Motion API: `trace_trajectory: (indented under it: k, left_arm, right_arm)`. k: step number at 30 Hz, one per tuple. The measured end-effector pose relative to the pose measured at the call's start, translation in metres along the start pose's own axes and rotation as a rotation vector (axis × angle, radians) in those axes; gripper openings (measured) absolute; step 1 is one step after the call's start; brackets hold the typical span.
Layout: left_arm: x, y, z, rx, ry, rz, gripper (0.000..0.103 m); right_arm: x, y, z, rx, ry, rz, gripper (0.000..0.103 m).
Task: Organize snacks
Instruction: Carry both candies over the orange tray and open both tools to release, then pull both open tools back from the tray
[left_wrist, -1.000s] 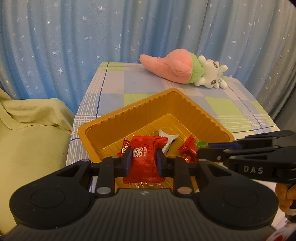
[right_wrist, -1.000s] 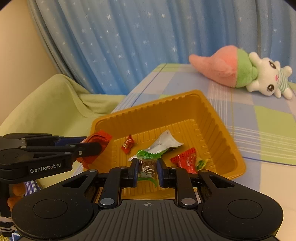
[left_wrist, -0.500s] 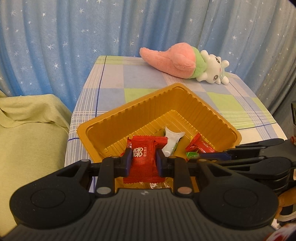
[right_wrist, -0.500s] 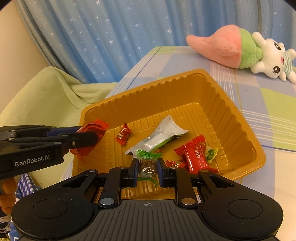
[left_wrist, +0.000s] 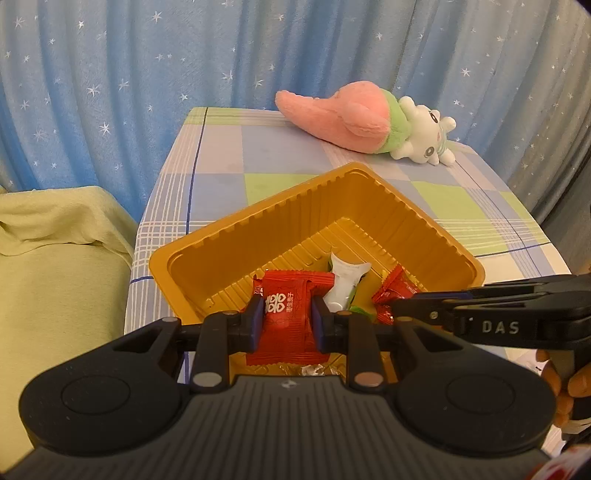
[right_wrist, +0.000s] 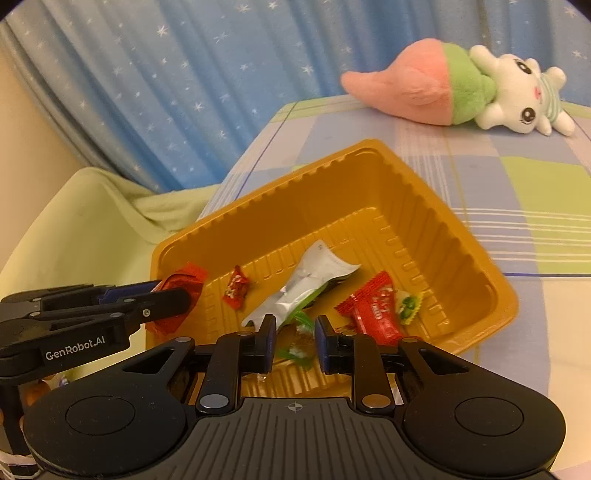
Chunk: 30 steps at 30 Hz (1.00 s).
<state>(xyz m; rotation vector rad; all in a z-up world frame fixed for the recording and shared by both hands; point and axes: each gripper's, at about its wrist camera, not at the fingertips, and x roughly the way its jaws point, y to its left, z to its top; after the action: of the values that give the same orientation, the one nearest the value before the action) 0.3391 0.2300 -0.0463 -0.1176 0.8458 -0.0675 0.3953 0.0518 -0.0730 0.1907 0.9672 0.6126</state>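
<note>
Our left gripper (left_wrist: 287, 320) clenches a red packet (left_wrist: 286, 322) with white characters above the yellow tray (right_wrist: 491, 295). Our right gripper (right_wrist: 294, 338), marked "DAS", hangs released; only its camera shows a green-wrapped candy (right_wrist: 295, 347) beneath it.

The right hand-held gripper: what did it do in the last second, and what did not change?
The right hand-held gripper opened and released the green-wrapped candy over the orange tray. The left hand-held gripper stayed shut on the red packet; the tray's other snacks stayed put.
</note>
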Motion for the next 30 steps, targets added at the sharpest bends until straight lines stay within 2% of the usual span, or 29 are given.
trace_trajectory:
  k: [5, 9, 16, 18, 21, 30]
  left_arm:
    - [0.003, 0.001, 0.001, 0.0, 0.005, -0.002, 0.024]
    - [0.006, -0.001, 0.002, 0.002, 0.006, -0.002, 0.024]
    - [0.008, -0.001, 0.007, -0.002, -0.005, 0.004, 0.025]
    - [0.009, -0.001, 0.009, -0.001, -0.007, 0.003, 0.03]
    - [0.008, -0.002, 0.008, -0.002, -0.006, 0.006, 0.032]
    - [-0.003, -0.005, 0.002, -0.014, -0.007, 0.005, 0.04]
  right_arm:
    - [-0.005, -0.001, 0.0, 0.007, -0.009, -0.009, 0.027]
    - [-0.007, 0.002, -0.002, -0.004, -0.019, -0.016, 0.037]
    - [-0.013, 0.007, 0.0, -0.02, -0.048, -0.024, 0.047]
    - [-0.015, 0.009, 0.0, -0.025, -0.055, -0.03, 0.053]
    - [-0.019, 0.012, -0.002, -0.043, -0.067, -0.046, 0.059]
    - [-0.031, 0.017, -0.007, -0.072, -0.095, -0.06, 0.068]
